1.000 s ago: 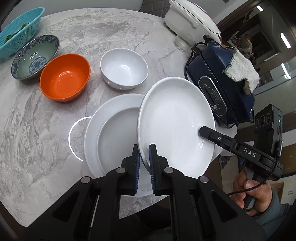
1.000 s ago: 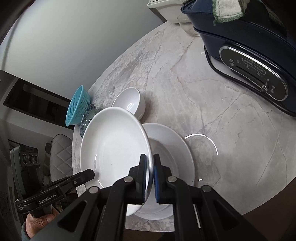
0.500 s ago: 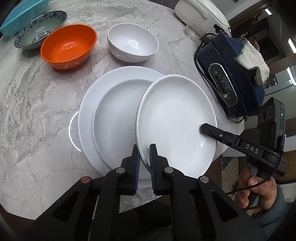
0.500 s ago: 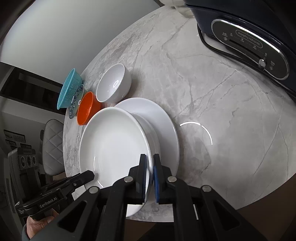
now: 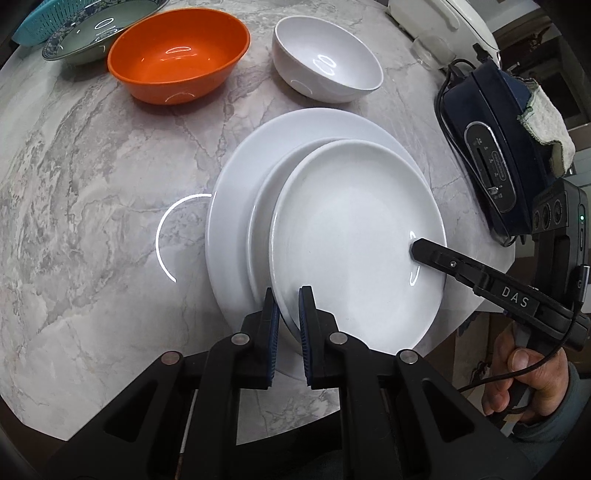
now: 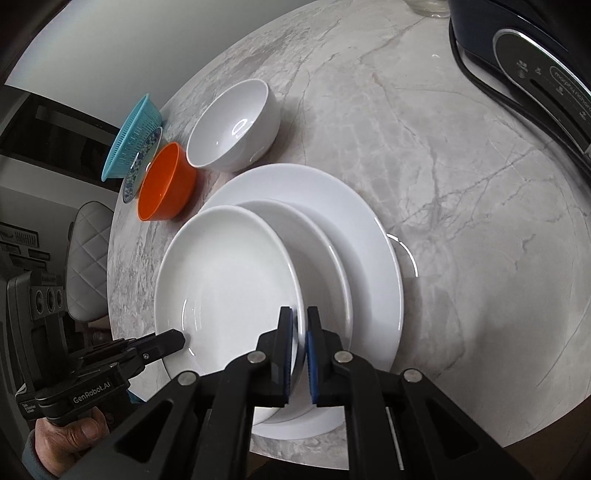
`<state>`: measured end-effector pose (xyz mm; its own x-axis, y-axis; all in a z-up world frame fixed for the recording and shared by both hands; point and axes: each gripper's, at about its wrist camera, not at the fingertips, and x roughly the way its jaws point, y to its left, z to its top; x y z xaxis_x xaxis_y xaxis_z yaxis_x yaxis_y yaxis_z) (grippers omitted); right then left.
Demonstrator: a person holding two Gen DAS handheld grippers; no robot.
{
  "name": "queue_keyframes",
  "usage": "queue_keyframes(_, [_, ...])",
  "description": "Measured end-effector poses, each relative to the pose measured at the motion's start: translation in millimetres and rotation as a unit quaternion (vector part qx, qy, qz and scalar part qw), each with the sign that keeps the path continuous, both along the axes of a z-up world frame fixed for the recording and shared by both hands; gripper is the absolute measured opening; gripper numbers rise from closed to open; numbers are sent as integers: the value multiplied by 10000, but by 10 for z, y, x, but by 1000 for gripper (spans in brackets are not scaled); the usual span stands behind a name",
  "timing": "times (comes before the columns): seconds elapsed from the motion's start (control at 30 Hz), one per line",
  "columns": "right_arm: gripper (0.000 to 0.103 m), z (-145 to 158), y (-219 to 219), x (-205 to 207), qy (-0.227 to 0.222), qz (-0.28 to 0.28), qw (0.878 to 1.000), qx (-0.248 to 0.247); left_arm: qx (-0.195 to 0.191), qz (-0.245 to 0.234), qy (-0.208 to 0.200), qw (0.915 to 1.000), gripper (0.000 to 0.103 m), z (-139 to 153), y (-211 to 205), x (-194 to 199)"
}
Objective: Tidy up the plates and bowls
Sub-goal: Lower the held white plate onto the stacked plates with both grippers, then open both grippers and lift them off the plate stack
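Note:
A small white plate (image 5: 354, 236) is held by both grippers just over a larger white plate (image 5: 236, 206) that lies on the marble table. My left gripper (image 5: 288, 314) is shut on the small plate's near rim. My right gripper (image 6: 300, 334) is shut on the opposite rim of the same plate (image 6: 225, 280), above the large plate (image 6: 369, 236). The small plate sits tilted, mostly inside the large one. Behind stand a white bowl (image 5: 328, 61), an orange bowl (image 5: 177, 55) and a blue-patterned bowl (image 5: 99, 33).
A dark blue appliance (image 5: 491, 162) with a cloth (image 5: 546, 133) on top stands at the right, its cable trailing on the table. A white rice cooker (image 5: 443, 18) is at the back. A teal basket (image 5: 40, 18) sits far left. The table's edge (image 5: 295, 428) runs close to the plates.
The small plate has come down and leftward onto the large plate, with both grippers still holding it. The bowls now appear nearer in the views.

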<state>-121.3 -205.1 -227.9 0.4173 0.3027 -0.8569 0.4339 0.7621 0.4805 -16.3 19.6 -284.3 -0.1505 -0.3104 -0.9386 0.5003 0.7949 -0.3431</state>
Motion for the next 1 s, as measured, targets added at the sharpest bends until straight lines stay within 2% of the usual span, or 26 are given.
queue_keyframes(0.27, [9, -49, 0, 24, 53, 57, 9996, -269, 183, -193, -81, 9996, 10, -133, -145, -32])
queue_keyframes(0.63, [10, -10, 101, 61, 17, 369, 9959, -823, 189, -72, -142, 9997, 17, -103, -125, -151])
queue_keyframes(0.73, [10, -8, 106, 70, 0, 409, 9955, -850, 95, -22, -165, 9998, 27, -46, -110, -182])
queue_keyframes(0.8, [10, -6, 115, 79, -12, 440, 9951, -886, -35, -3, -173, 9998, 44, 3, -90, -210])
queue_keyframes(0.87, [10, -4, 123, 83, -29, 482, 9945, -925, -92, -36, -230, 9997, 54, 53, -111, -246])
queue_keyframes(1.0, [10, 3, 147, 95, -48, 556, 9934, -998, -99, -34, -316, 9994, 64, 117, -153, -271])
